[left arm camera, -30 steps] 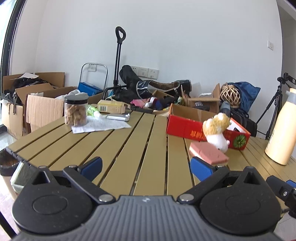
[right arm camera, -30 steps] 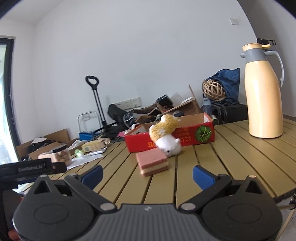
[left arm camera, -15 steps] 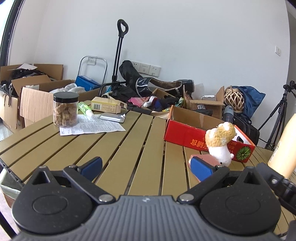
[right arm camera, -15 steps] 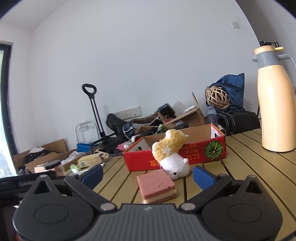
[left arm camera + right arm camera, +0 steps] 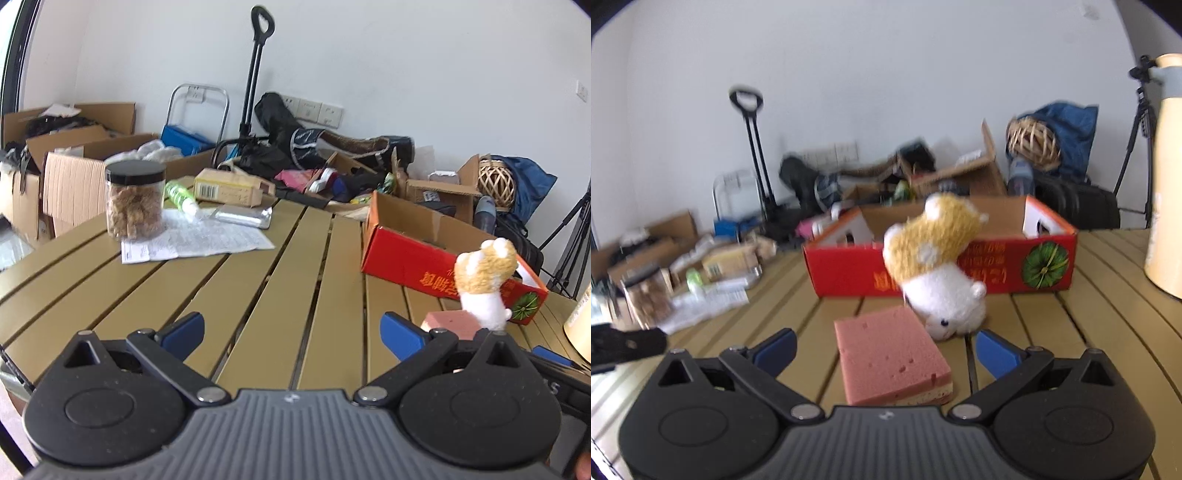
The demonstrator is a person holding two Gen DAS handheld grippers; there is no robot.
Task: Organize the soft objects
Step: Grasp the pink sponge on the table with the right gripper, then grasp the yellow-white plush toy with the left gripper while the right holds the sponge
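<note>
Table of tan slats now fills more of the right wrist view than a second ago: the right gripper has closed in low on the soft things, jaws spread wide and empty. Pink sponge lies flat straight ahead, its near end between the blue fingertips, so a grasp looks imminent. Left gripper, also spread and empty, has drifted nearer along bare slats.

Red cardboard box, far centre, open-topped; its inside walls show but its floor is hidden, contents cannot be told. It is the likely bin.
Plush hamster stands head-down against the box front, just beyond the sponge.
Jar of snacks, far left, lidded, full.
</note>
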